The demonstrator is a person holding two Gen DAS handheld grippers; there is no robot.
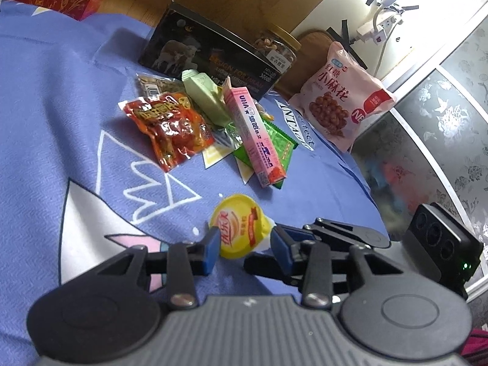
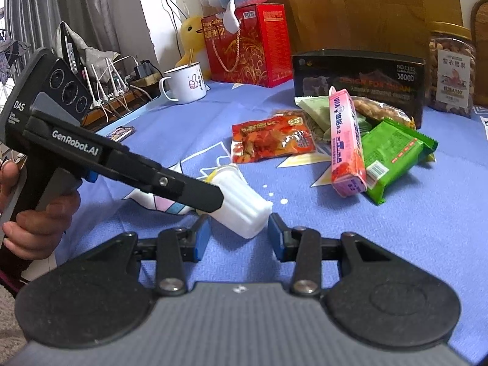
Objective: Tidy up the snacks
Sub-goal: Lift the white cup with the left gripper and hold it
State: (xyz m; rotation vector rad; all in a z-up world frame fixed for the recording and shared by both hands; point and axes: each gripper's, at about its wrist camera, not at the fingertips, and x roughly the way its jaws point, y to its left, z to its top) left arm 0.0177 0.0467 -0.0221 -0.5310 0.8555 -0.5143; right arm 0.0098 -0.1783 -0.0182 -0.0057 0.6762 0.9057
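Note:
A small white cup with a yellow foil lid (image 1: 239, 228) lies on its side on the blue cloth. My left gripper (image 1: 245, 242) has its blue pads on either side of the lid end, touching or nearly so. In the right wrist view the cup's white ribbed body (image 2: 241, 206) lies between the pads of my right gripper (image 2: 238, 238), which is open around its base. The left gripper's body (image 2: 122, 158) reaches in from the left. A pile of snacks lies beyond: a red packet (image 1: 169, 128), a pink box (image 1: 256, 134), a green packet (image 2: 393, 155).
A black box (image 1: 210, 58) and a nut jar (image 1: 279, 48) stand at the back, with a pink snack bag (image 1: 338, 97) to the right. A red gift box (image 2: 247, 45) and a white mug (image 2: 186, 84) stand at the far left. The bed edge runs on the right.

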